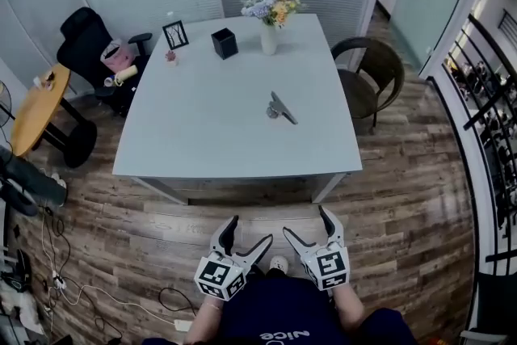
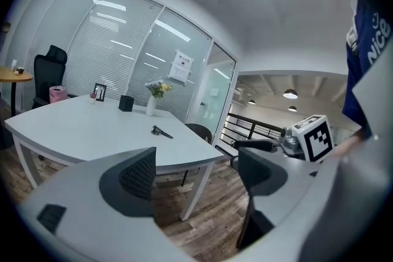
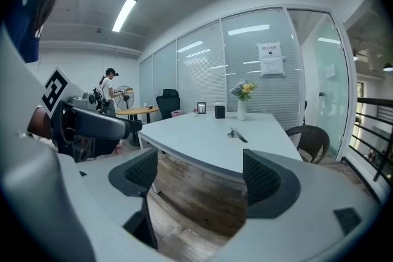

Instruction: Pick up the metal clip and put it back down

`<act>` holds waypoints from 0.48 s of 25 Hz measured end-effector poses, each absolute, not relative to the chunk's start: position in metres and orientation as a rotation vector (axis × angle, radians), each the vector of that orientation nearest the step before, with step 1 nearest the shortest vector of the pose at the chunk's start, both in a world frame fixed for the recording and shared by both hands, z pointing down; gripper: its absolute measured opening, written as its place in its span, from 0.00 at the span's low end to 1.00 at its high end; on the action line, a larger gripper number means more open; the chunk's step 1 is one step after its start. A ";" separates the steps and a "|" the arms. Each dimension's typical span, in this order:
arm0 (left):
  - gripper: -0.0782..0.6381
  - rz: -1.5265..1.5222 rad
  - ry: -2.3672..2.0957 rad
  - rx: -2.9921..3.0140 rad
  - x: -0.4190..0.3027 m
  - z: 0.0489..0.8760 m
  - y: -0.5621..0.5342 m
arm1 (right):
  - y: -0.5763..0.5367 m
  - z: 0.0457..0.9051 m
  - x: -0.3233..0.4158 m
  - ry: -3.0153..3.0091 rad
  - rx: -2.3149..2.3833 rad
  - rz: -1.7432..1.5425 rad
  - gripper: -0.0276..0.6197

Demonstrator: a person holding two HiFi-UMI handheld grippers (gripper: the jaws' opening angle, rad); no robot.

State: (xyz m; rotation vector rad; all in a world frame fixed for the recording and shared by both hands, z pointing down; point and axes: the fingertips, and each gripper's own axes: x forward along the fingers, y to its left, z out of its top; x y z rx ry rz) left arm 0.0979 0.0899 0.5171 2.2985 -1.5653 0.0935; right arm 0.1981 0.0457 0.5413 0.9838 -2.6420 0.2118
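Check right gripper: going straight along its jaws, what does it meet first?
Probably the near edge of the white table: the open right gripper points at it, with only wood floor between. The metal clip lies farther back on the tabletop. Depth is uncertain.

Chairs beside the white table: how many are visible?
2: a black office chair left of the white table, a brown round-backed chair right of it. Others may be hidden.

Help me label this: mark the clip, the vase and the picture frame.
metal clip (image 1: 282,108), head view, middle of its body.
vase (image 1: 269,40), head view, white body.
picture frame (image 1: 175,35), head view, centre pane.
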 end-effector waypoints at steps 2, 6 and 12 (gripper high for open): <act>0.68 0.097 -1.557 2.301 0.099 0.517 0.086 | 0.043 0.544 0.197 -2.646 0.977 0.236 0.70; 0.68 0.109 -1.556 2.294 0.096 0.520 0.079 | 0.035 0.544 0.195 -2.651 0.971 0.247 0.70; 0.68 0.118 -1.513 2.279 0.088 0.534 0.072 | 0.025 0.548 0.187 -2.627 1.020 0.260 0.70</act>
